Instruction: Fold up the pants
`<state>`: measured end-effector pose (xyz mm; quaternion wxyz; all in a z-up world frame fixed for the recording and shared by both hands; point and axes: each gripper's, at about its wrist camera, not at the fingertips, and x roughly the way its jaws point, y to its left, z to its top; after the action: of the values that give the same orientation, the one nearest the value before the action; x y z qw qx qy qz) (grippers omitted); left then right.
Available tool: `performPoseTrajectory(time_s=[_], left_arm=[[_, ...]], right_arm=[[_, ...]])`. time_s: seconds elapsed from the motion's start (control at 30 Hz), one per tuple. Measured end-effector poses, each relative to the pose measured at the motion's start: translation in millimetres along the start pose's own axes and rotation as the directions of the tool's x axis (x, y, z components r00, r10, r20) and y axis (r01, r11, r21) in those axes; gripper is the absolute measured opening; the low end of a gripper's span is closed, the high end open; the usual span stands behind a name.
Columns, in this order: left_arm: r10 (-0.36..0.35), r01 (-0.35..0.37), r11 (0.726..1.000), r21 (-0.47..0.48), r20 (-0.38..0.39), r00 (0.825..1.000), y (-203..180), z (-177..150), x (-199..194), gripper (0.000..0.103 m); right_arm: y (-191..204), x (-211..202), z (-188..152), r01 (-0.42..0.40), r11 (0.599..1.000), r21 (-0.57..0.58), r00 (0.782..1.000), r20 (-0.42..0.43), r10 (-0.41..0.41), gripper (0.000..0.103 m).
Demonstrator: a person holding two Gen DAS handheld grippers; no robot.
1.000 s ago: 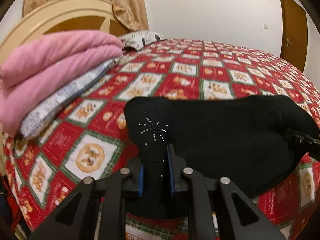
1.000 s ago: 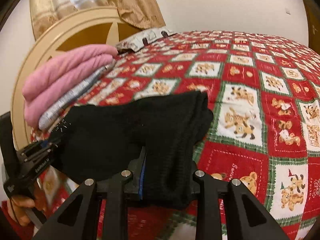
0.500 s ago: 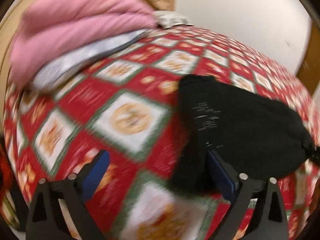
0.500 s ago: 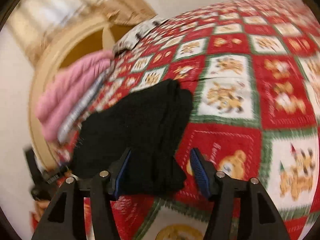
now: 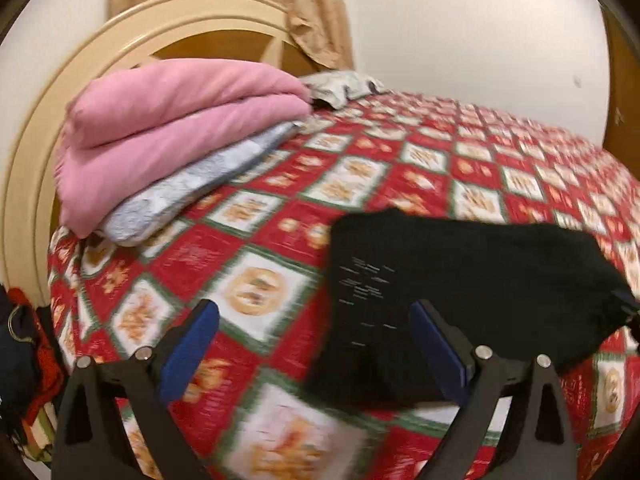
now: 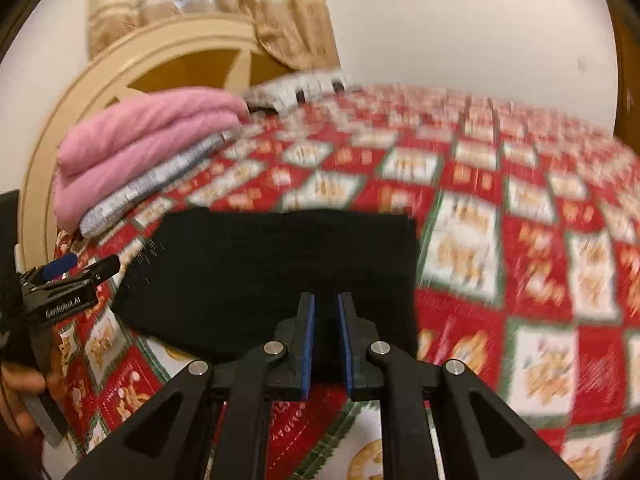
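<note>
The black pants (image 5: 460, 280) lie folded into a compact rectangle on the red Christmas-print bedspread (image 5: 360, 168), near the bed's front edge; they also show in the right wrist view (image 6: 280, 272). My left gripper (image 5: 316, 340) is open wide and empty, its right pad over the pants' left part. It shows from the side in the right wrist view (image 6: 86, 266). My right gripper (image 6: 326, 340) has its blue pads close together over the pants' near edge; I cannot tell whether fabric is pinched.
A folded pink blanket (image 5: 180, 128) on a grey-white quilt (image 5: 192, 184) is stacked at the left by the cream headboard (image 5: 120, 52). A pillow (image 5: 344, 84) lies behind it. Dark and red clothes (image 5: 24, 352) hang beside the bed at lower left.
Both grippers let go of the pants and opened. The left one stayed open and shifted left. The right one has closed again to a narrow gap at the pants' near edge.
</note>
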<state>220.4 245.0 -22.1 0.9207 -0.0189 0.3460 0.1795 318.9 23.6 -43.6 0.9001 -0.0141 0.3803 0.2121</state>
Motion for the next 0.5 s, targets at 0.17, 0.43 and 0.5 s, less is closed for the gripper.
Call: performPoseTrajectory(time_s=[0.17, 0.43, 0.5], left_arm=[[-0.050, 0.051, 0.999, 0.009, -0.085, 0.995, -27.4, -14.4, 25.0, 0.094], [-0.085, 0.079, 0.995, -0.055, -0.118, 0.989, -20.8, -19.8, 41.8, 0.100], [-0.105, 0.093, 0.991, -0.093, -0.136, 0.985, -16.2, -20.4, 46.4, 0.103]], right_arm=[[-13.4, 16.4, -8.8, -0.026, 0.998, 0.062, 1.000, -0.005, 0.026, 0.012], [-7.9, 19.5, -14.0, 0.007, 0.999, 0.032, 1.000, 0.018, -0.008, 0.012], [-8.9, 19.2, -14.8, 0.004, 0.999, 0.036, 1.000, 0.023, -0.005, 0.012]])
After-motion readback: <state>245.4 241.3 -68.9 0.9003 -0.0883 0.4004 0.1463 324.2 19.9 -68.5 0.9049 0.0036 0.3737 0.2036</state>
